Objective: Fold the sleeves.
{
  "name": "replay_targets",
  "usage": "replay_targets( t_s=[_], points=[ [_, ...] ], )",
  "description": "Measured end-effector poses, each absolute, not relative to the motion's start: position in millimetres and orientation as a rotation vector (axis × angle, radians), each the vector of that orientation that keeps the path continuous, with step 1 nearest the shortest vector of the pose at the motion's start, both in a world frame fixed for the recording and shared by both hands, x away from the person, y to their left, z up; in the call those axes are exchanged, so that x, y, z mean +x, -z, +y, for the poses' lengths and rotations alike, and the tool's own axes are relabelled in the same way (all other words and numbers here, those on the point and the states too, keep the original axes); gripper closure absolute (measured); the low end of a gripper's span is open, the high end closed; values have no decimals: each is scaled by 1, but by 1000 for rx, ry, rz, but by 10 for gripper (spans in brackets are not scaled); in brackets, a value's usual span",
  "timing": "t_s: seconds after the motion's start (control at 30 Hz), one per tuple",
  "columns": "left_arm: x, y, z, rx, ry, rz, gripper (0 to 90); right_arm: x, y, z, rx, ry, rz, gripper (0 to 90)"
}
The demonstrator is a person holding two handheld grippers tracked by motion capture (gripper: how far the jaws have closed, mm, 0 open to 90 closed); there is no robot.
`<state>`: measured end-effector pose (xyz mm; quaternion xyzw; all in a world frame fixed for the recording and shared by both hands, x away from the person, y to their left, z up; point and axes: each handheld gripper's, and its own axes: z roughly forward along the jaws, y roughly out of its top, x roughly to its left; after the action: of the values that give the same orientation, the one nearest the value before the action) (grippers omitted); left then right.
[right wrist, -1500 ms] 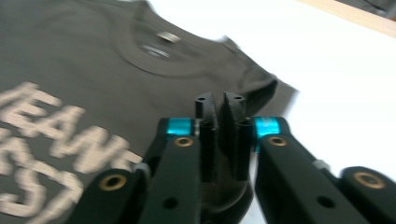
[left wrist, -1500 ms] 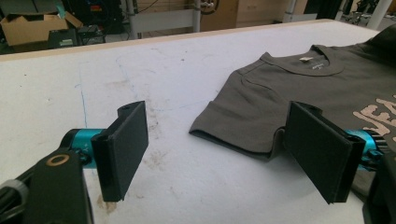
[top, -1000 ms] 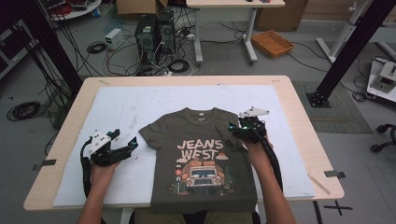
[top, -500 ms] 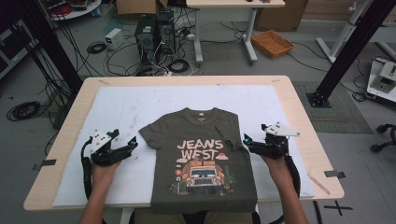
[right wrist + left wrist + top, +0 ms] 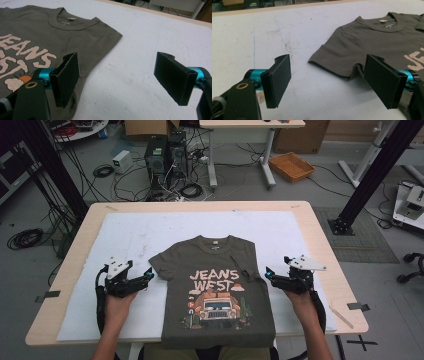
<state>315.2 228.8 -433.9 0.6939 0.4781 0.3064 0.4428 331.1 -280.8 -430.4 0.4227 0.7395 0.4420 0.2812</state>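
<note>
On the white-covered tabletop (image 5: 135, 232), my left tool (image 5: 149, 273) and right tool (image 5: 268, 272) flank the olive T-shirt (image 5: 215, 290), both released, the right's jaws just opened

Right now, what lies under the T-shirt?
The T-shirt lies flat on a white mat covering the wooden table. Its right sleeve is folded onto its front. Anything beneath the fabric is hidden.

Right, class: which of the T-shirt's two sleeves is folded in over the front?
The sleeve on the right claw's side: it lies folded across the T-shirt, beside the lettering. The other sleeve sticks out flat on the white mat.
</note>
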Motion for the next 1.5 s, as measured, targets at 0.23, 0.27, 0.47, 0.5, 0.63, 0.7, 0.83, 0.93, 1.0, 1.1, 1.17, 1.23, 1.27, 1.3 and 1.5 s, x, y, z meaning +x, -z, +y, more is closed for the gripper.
replay_targets(
  t_s=[0.23, 0.27, 0.47, 0.5, 0.63, 0.7, 0.83, 0.93, 1.0, 1.1, 1.17, 1.23, 1.27, 1.3, 1.5],
  points=[
    [338, 429, 220, 1667, -651, 1352, 276, 332, 430, -283, 1128, -1196, 1992, 204],
    [341, 428, 219, 1668, -650, 1365, 286, 332, 431, -284, 1128, -1195, 1991, 204],
    [357, 428, 213, 1703, -611, 1438, 364, 332, 429, -286, 1142, -1215, 1979, 204],
    [357, 428, 213, 1703, -611, 1438, 370, 332, 429, -286, 1142, -1215, 1979, 204],
    [362, 433, 208, 1758, -608, 1483, 372, 332, 429, -287, 1129, -1227, 1976, 204],
    [363, 433, 206, 1771, -622, 1489, 372, 333, 429, -288, 1141, -1228, 1975, 204],
    [367, 435, 201, 1819, -638, 1498, 384, 333, 429, -289, 1143, -1233, 1974, 204],
    [369, 437, 200, 1830, -635, 1513, 428, 333, 429, -289, 1150, -1237, 1976, 204],
    [371, 441, 198, 1865, -640, 1529, 457, 333, 429, -289, 1143, -1236, 1977, 204],
    [372, 443, 197, 1892, -639, 1521, 493, 334, 429, -289, 1147, -1237, 1977, 204],
    [371, 443, 195, 1906, -639, 1500, 561, 334, 429, -290, 1147, -1238, 1974, 204],
    [370, 443, 193, 1912, -630, 1482, 637, 334, 429, -290, 1149, -1238, 1973, 204],
    [370, 443, 192, 1917, -631, 1474, 671, 334, 429, -290, 1147, -1241, 1971, 205],
    [369, 443, 191, 1924, -625, 1464, 696, 334, 429, -290, 1149, -1244, 1970, 204],
    [368, 443, 186, 1940, -620, 1434, 860, 332, 429, -291, 1155, -1250, 1966, 204]
  ],
)
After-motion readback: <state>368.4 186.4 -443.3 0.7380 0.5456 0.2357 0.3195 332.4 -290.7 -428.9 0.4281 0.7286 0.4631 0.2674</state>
